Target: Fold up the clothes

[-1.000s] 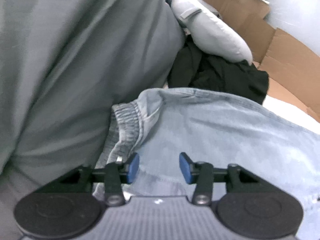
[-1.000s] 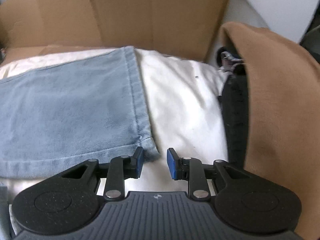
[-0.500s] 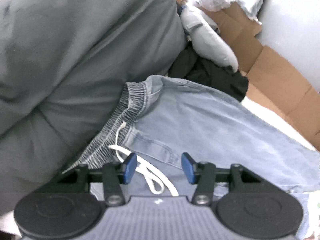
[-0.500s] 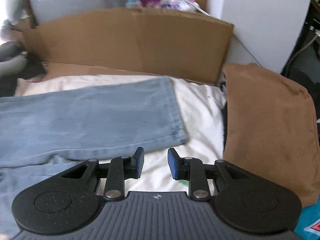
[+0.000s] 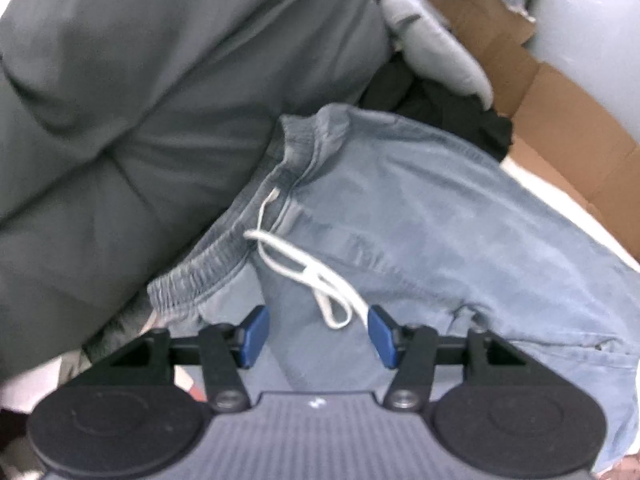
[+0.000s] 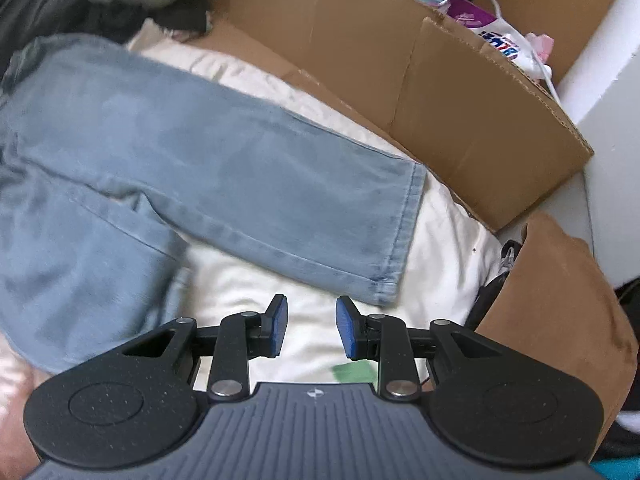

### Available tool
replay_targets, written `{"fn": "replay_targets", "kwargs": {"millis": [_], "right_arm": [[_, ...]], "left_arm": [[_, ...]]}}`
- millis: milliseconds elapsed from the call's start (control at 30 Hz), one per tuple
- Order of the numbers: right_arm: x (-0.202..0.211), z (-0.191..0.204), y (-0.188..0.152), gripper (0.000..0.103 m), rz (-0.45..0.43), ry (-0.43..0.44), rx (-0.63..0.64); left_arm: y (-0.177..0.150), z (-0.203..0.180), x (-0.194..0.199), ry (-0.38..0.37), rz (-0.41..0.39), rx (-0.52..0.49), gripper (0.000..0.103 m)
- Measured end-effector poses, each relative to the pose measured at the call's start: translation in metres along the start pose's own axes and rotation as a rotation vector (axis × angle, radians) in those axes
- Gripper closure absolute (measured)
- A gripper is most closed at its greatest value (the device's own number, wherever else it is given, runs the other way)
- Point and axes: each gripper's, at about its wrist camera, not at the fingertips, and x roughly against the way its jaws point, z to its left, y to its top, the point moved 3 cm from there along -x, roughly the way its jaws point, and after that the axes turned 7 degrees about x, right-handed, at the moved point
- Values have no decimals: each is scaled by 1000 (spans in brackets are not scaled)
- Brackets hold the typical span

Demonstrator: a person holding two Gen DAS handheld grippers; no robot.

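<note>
Hovering with my left gripper (image 5: 316, 330) and right gripper (image 6: 308, 328) both spread and empty, I judge the jeans (image 6: 224, 168), sprawled across the white sheet (image 6: 436, 240), soft, floppy, weighty; firm holds: waistband (image 5: 200, 268), far hem (image 6: 404, 236).

the jeans (image 6: 224, 168) run off the left edge in the right wrist view, their near part motion-blurred; the printed bag (image 6: 496, 40) lettering is too small to read.
</note>
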Motion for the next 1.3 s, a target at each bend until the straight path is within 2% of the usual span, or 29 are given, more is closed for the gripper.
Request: {"fn": "replay_targets", "kwargs": {"millis": [167,233,467,600,700,833,1000,1067,1100,1200,1300], "right_arm": [[-19,-8,-6,69,14,38,-35],[-26,-3,-8,69,-5,65,-81],[-58,35,-16,69,-68,214,-258],[-67,55,-11,69,-100,296,-326],[-74,68,-6,69,-98,322,-335],[-90,81,-1,69,-48,273,-306],[-107,83,-4,69,-14,294,-363],[-111,88,-5,93,14,295,-352],[-107,90,-5,98,17,291,-342],[-91,95,-5,100,8,247,-311],[-63,90,-16,101,-25,219,-364]], "left_arm": [[-23,8,-24,43,46,15,45],[-32,15,-34,65,67,32,46],[-59,35,-54,91,130,66,50],[-68,42,-60,118,160,73,50],[-72,44,-63,123,173,78,50],[-75,40,-65,116,186,62,50],[-77,36,-64,98,196,72,50],[-77,34,-65,86,206,81,50],[-77,34,-63,81,203,86,50],[-77,35,-61,78,197,103,50],[-79,37,-58,75,196,127,50]]}}
